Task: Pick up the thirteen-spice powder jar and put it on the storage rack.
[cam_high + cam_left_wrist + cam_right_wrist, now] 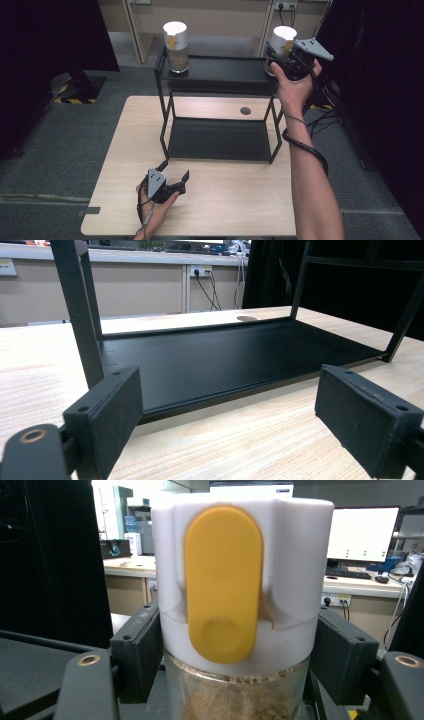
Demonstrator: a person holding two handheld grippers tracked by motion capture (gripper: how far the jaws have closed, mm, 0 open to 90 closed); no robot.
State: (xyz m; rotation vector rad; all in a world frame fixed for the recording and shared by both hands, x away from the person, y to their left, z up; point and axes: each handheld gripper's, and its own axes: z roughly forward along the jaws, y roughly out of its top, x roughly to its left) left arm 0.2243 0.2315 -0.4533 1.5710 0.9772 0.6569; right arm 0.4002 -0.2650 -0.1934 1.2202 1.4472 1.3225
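The right gripper's (235,660) black pads (137,652) sit nearest the lens in the right gripper view, closed against both sides of the right jar (240,610), at the seam where its white lid meets the glass body holding a brown granular fill; the yellow flip tab on the lid faces the camera. The biggest risk, as I judge it, belongs to the black two-tier shelf (220,75): this jar stands at the right end of the top tier, close to the edge, so a sideways pull instead of a clean lift could drag its base over the raised lip and tip it off, or jolt the frame. A jolt could in turn disturb the left jar (176,47), which stands upright at the left end of the same tier, well apart. A smaller risk is at the grip itself: the pads bear partly on the lid, so the lid could shift or the smooth glass could slide down between them if the squeeze is light. The left gripper (172,180) rests low over the wooden table (125,150) in front of the shelf's bare bottom tier, its jaws spread wide, holding and touching nothing
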